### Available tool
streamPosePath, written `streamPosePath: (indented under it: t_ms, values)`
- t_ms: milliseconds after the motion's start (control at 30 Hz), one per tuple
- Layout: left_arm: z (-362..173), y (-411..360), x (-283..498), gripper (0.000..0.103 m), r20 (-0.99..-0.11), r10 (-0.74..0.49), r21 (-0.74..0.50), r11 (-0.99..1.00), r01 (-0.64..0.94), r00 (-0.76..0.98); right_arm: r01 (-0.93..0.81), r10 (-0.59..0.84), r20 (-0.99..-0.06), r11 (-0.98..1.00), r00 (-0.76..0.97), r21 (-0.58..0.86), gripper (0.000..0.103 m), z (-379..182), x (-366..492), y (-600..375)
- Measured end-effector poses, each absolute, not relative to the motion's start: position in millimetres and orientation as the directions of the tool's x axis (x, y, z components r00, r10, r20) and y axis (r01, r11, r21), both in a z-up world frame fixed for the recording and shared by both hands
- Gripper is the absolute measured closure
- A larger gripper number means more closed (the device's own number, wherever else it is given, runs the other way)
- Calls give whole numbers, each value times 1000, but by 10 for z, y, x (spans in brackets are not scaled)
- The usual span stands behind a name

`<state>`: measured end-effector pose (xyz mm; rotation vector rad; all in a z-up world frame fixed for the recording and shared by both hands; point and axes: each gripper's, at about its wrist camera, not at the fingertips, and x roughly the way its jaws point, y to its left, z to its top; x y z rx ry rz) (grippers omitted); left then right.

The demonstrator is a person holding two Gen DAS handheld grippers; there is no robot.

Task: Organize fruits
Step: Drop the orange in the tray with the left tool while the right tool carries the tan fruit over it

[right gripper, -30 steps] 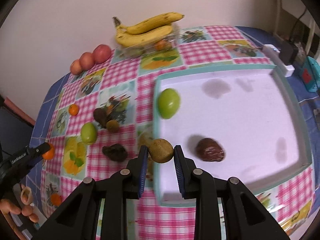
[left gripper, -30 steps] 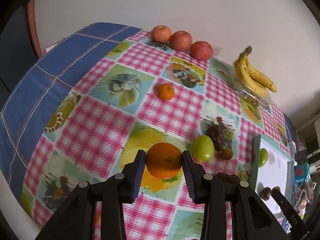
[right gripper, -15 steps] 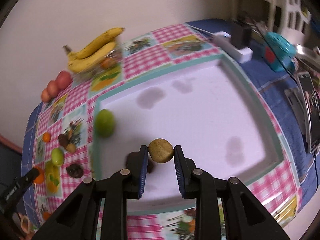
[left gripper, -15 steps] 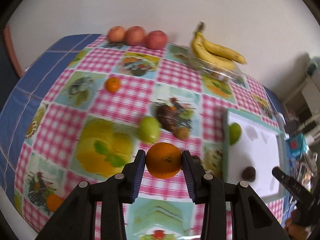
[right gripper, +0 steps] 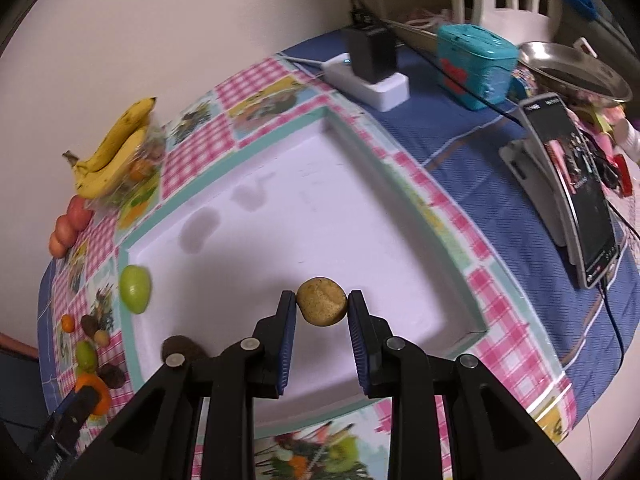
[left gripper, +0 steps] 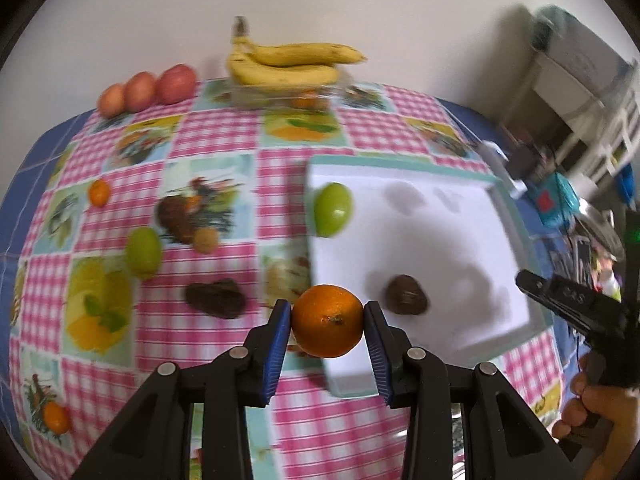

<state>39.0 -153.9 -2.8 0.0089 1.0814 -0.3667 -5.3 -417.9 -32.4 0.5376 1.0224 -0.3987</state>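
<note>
My left gripper (left gripper: 327, 323) is shut on an orange (left gripper: 327, 328), held above the near left corner of the white tray (left gripper: 472, 248). My right gripper (right gripper: 322, 303) is shut on a small tan-brown round fruit (right gripper: 321, 301) over the tray's (right gripper: 304, 216) middle. Inside the tray lie a green fruit (left gripper: 333, 209) at its left edge and a dark brown fruit (left gripper: 406, 294). On the cloth to the left sit a second green fruit (left gripper: 143, 251), a dark wrinkled fruit (left gripper: 216, 298), a small tan fruit (left gripper: 205, 240) and small oranges (left gripper: 99, 193).
Bananas (left gripper: 288, 62) on a clear box and three apples (left gripper: 148, 87) line the wall. Right of the tray stand a white charger block (right gripper: 370, 80), a teal box (right gripper: 476, 66), a phone on a stand (right gripper: 572, 184) and a metal pan (right gripper: 576, 76). A person's hand (left gripper: 600, 412) holds the right gripper.
Both grippers have swung right, keeping hold of their fruits. The orange now hangs by the tray's corner, and the tan fruit has moved further over the tray's floor.
</note>
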Motion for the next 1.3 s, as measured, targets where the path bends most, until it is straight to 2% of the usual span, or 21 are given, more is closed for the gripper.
streamPosePath:
  t_ms: [267,567,967,1000,1033,1067,1100,1200,1233,1300]
  values:
    - [-267,-1937,328,63,-877,-282,-132,920,369,390,550,-85,-906,817,414,175,76,-495,-15,-4194]
    - [-591,-1977,378,63,-908,-254,-137,931,337,332,542,-102,-924,831,367,123,76,-662,32,-4168]
    - [-579,-1965,417,62,-907,-256,-134,928,348,335,541,-99,-927,832,361,122,74,-677,22,-4183]
    - [-565,-1958,423,60,-905,-255,-133,930,344,339,540,-91,-927,832,363,129,69,-676,30,-4185]
    - [-543,-1947,428,58,-904,-255,-131,930,343,345,540,-86,-927,831,365,135,58,-676,34,-4186]
    - [-522,-1939,431,56,-901,-258,-133,930,344,349,540,-80,-928,830,365,140,52,-678,44,-4183]
    - [-499,-1936,434,48,-899,-262,-136,929,344,352,539,-78,-928,830,365,142,44,-677,46,-4182]
    - [-430,-1922,432,35,-891,-278,-152,927,343,357,529,-81,-926,838,369,137,42,-659,58,-4155]
    - [-404,-1915,429,29,-889,-277,-148,928,342,365,526,-84,-924,840,373,136,35,-647,56,-4144]
    - [-360,-1898,423,26,-883,-287,-157,926,342,372,523,-88,-921,841,380,136,28,-626,59,-4135]
